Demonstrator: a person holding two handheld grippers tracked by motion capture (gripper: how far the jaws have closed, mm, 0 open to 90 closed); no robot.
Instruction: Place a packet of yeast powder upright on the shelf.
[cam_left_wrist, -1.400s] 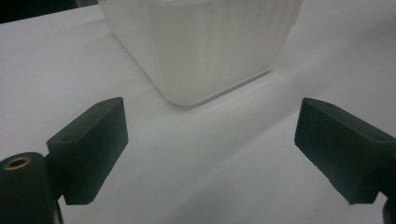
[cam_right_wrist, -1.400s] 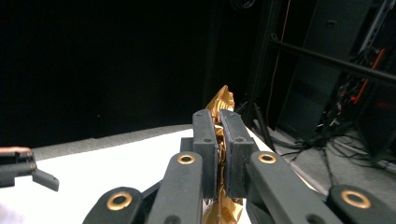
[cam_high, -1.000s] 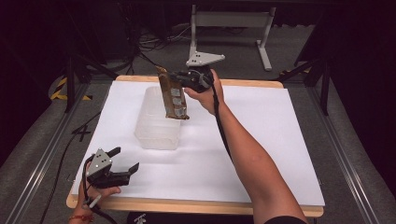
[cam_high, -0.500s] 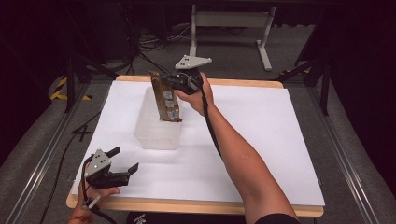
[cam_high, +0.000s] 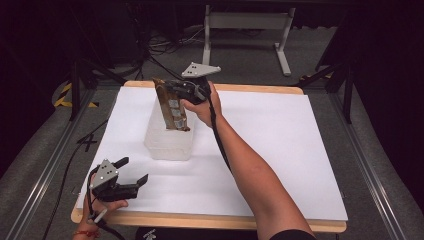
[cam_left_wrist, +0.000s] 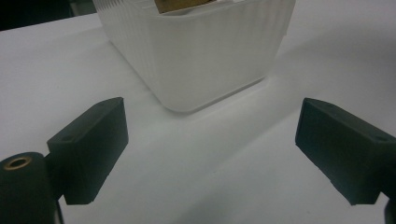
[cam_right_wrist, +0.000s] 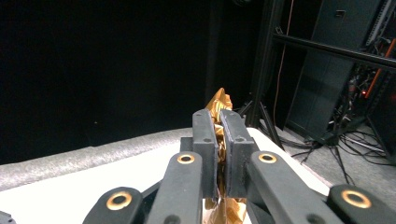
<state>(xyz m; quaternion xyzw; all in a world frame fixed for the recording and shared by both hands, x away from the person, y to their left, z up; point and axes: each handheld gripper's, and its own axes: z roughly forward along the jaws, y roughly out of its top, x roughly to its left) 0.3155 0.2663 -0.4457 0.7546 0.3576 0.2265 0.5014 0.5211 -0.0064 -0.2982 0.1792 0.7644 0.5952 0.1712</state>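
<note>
Left gripper (cam_high: 131, 172) is sitting low at table's front-left corner w/ jaws spread wide, holding nothing. Clear plastic tub (cam_high: 167, 137) is standing mid-table. Right gripper (cam_high: 170, 90) is pinching a gold packet (cam_high: 172, 111), hanging tilted over tub. No words readable on it.

My wooden-edged table (cam_high: 215, 220) is wearing a white sheet (cam_high: 280, 145); a translucent ribbed bin (cam_high: 167, 142) is sitting toward ten o'clock.
</note>
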